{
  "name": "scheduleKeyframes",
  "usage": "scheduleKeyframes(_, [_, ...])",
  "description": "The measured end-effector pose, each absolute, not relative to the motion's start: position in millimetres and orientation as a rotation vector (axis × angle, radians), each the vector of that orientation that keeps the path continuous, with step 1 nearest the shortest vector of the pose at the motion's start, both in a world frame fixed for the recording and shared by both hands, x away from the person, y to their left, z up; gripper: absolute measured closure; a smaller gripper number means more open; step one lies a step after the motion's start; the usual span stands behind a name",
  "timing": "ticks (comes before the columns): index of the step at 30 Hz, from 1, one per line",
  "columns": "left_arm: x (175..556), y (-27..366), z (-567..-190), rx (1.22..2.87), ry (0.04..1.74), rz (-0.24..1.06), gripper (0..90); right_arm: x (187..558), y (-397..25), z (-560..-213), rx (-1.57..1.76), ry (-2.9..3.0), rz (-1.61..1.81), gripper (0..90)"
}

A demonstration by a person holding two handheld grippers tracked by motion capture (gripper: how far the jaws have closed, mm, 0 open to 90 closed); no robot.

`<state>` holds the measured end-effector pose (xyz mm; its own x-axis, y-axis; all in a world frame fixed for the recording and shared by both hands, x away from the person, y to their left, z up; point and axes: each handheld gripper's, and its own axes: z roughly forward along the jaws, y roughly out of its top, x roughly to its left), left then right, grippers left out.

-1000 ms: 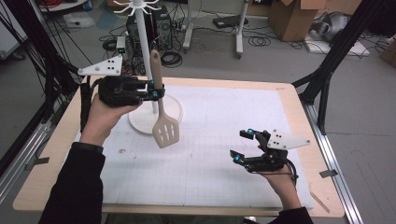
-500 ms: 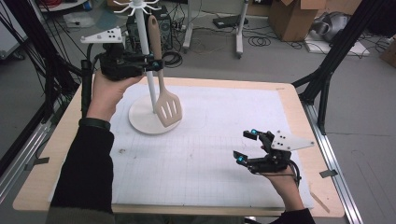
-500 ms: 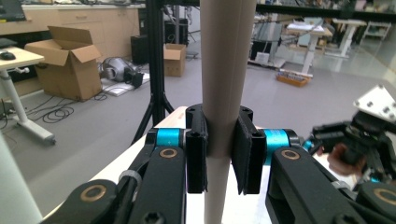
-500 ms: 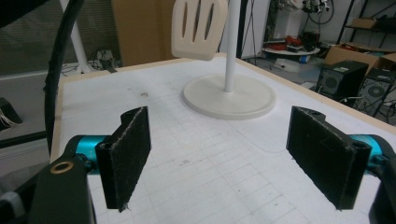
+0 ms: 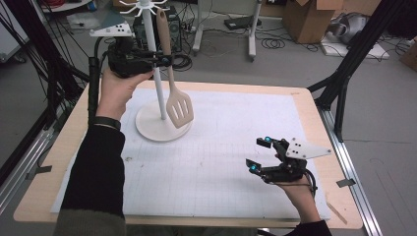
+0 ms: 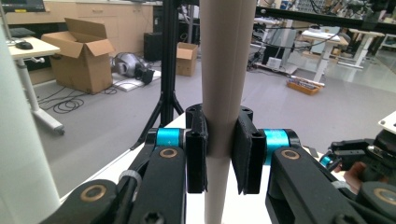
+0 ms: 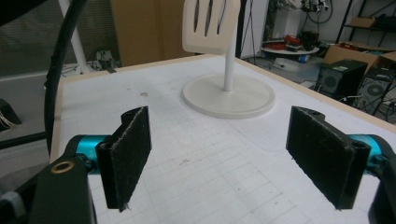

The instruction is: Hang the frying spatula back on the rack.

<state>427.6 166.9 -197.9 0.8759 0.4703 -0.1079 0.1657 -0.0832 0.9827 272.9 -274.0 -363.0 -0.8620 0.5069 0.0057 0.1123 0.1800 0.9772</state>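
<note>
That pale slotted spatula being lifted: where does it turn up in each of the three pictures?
High view: the spatula hangs upper left, handle clamped in the left gripper, blade beside the stand's pole.
Left gripper view: its handle runs upright through the centre, between the shut jaws.
Right gripper view: its slotted blade sits at the top centre.
Shared landmark: the white stand with its round base.

Beige slotted spatula [image 5: 178, 105]; white stand [image 5: 162, 125] on a white mat [image 5: 216, 162] with a faint grid. Tan table [image 5: 314, 105]. Black grippers, left [image 5: 164, 61] and right [image 5: 259, 154], with teal joints; black sleeve [image 5: 96, 172].
</note>
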Motion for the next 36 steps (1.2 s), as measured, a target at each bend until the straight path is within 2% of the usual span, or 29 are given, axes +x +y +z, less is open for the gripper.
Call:
scheduleKeyframes(18, [438.8, 173.0, -205.1, 1.641, 0.585, 0.264, 76.6, 270.5, -270.9, -364.2, 0.579, 2.158, 1.720, 21.6])
scheduleKeyframes(23, [440.1, 176.4, -211.9, 1.640, 0.596, 0.280, 76.5, 269.6, -270.8, -364.0, 0.569, 2.157, 1.723, 21.7])
scheduleKeyframes(28, [436.9, 175.7, -213.4, 1.653, 0.573, 0.353, 75.9, 268.9, -270.2, -364.4, 0.558, 2.163, 1.722, 21.9])
scheduleKeyframes(29, [435.8, 176.2, -214.1, 1.638, 0.576, 0.375, 75.1, 269.0, -270.1, -364.5, 0.555, 2.164, 1.722, 21.9])
scheduleKeyframes(36, [427.4, 186.2, -223.8, 1.610, 0.637, 0.448, 48.4, 268.2, -270.5, -364.5, 0.556, 2.163, 1.719, 22.0])
